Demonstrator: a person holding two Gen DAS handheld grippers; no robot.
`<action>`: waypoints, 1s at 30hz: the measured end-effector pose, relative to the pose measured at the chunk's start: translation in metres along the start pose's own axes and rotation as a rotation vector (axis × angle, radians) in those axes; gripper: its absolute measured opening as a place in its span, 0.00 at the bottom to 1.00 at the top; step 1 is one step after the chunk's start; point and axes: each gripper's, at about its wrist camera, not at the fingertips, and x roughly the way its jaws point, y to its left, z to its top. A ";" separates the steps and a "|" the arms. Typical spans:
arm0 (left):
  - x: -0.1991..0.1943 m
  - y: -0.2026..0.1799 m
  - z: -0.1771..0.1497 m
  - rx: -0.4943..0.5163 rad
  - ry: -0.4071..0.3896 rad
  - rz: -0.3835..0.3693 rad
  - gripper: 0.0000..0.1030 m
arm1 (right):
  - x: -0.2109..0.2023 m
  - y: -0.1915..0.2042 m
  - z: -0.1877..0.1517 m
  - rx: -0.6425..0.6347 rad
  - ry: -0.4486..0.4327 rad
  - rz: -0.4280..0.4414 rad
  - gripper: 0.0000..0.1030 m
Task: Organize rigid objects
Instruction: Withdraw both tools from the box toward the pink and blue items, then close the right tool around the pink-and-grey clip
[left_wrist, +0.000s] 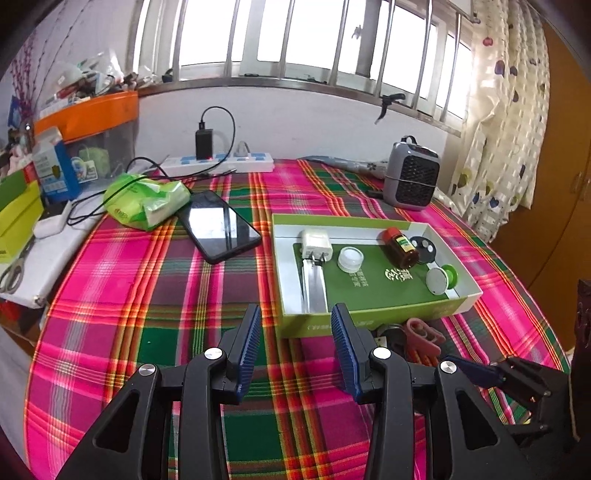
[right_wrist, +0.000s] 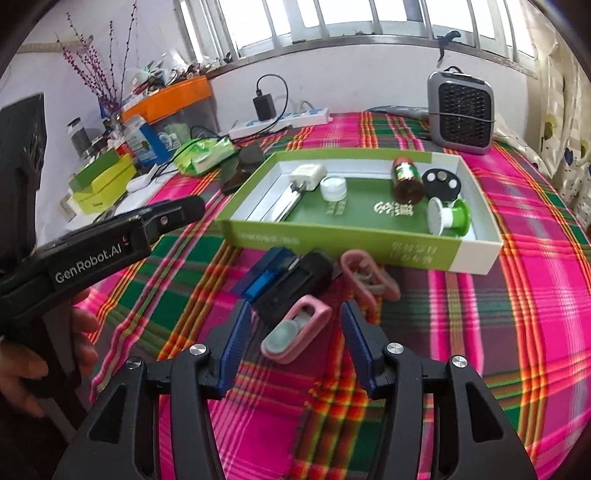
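A: What is in the green box (right_wrist: 343, 236) right now?

B: Six things, all resting on its green floor. At the far left a white charger plug (right_wrist: 308, 176), with a flat metal piece (right_wrist: 286, 205) lying just in front of its prongs, along the left wall. Next to the plug sits a small white cap (right_wrist: 333, 188). Toward the right a brown bottle with a red lid (right_wrist: 406, 179) lies on its side, touching a black round disc with three pale dots (right_wrist: 441, 183). In front of that, near the right corner, a green spool with a white end (right_wrist: 448, 217) lies on its side.

A: And what lies outside it?

B: On the plaid tablecloth (right_wrist: 517, 295), just in front of the box's near wall, a black and blue device (right_wrist: 288, 282) (somewhat blurred, so I cannot say what it is), a pink clip (right_wrist: 369, 277) to its right, and a pink holder with a grey round piece (right_wrist: 295, 328) nearer the camera. A black phone (left_wrist: 218, 225) lies to the left of the box.

A: The grippers?

B: The right gripper (right_wrist: 291, 343) has its jaws spread wide, holding nothing, with the pink holder between the fingertips. The left gripper (left_wrist: 295, 343) is also spread apart and empty, above the cloth by the box's near left corner. A hand (right_wrist: 22, 365) grips its handle.
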 end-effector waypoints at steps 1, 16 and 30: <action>0.000 0.000 0.000 0.002 0.001 -0.004 0.37 | 0.001 0.001 -0.001 -0.002 0.003 -0.006 0.50; 0.006 -0.002 -0.003 0.018 0.029 -0.065 0.37 | 0.006 -0.006 -0.008 0.002 0.047 -0.136 0.50; 0.018 -0.008 -0.005 0.023 0.084 -0.120 0.37 | 0.009 -0.009 -0.009 -0.024 0.063 -0.178 0.49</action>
